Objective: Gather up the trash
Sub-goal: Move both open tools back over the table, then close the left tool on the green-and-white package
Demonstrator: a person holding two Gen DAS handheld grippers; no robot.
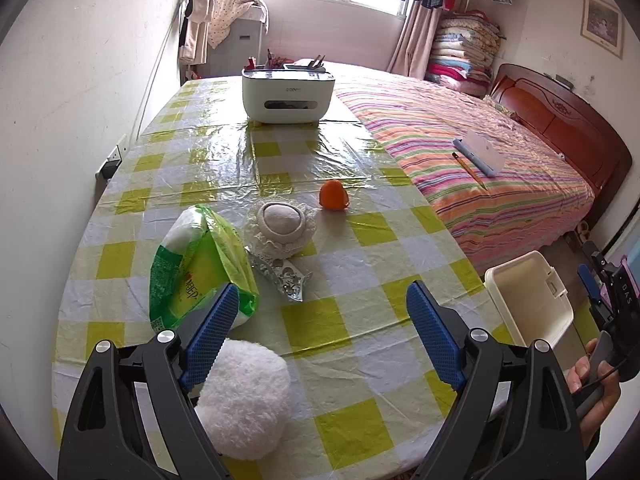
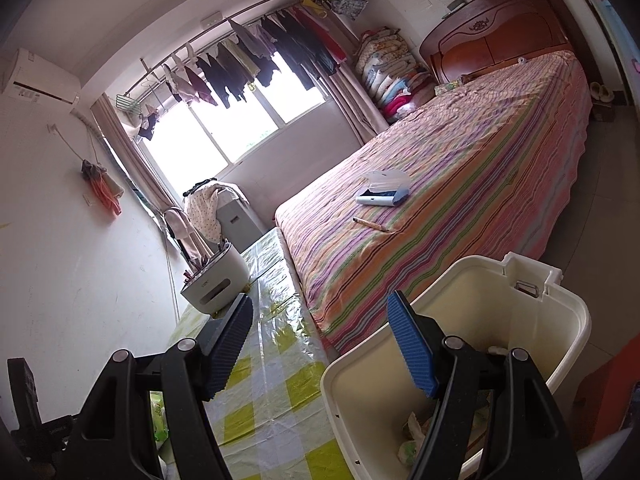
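Observation:
My left gripper point(image 1: 322, 286) hangs open over the yellow-checked table point(image 1: 360, 320), with nothing between its fingers. Just under its left finger lie a white fluffy ball point(image 1: 244, 400) and a green plastic pack point(image 1: 200, 268). Ahead are a crumpled silver wrapper point(image 1: 280, 276), a cream hat-shaped cushion point(image 1: 280, 224) and a small orange piece point(image 1: 334, 196). A cream bin point(image 1: 520, 292) stands off the table's right edge. My right gripper point(image 2: 320, 296) is open, its right finger over the rim of the bin point(image 2: 500, 312). Crumpled scraps point(image 2: 412, 436) lie inside.
A white organiser box point(image 1: 286, 94) stands at the table's far end. The striped bed point(image 1: 480, 152) runs along the right, with a pale blue case point(image 1: 480, 154) and a pencil point(image 1: 468, 170) on it. A wall with a socket point(image 1: 114, 158) borders the left.

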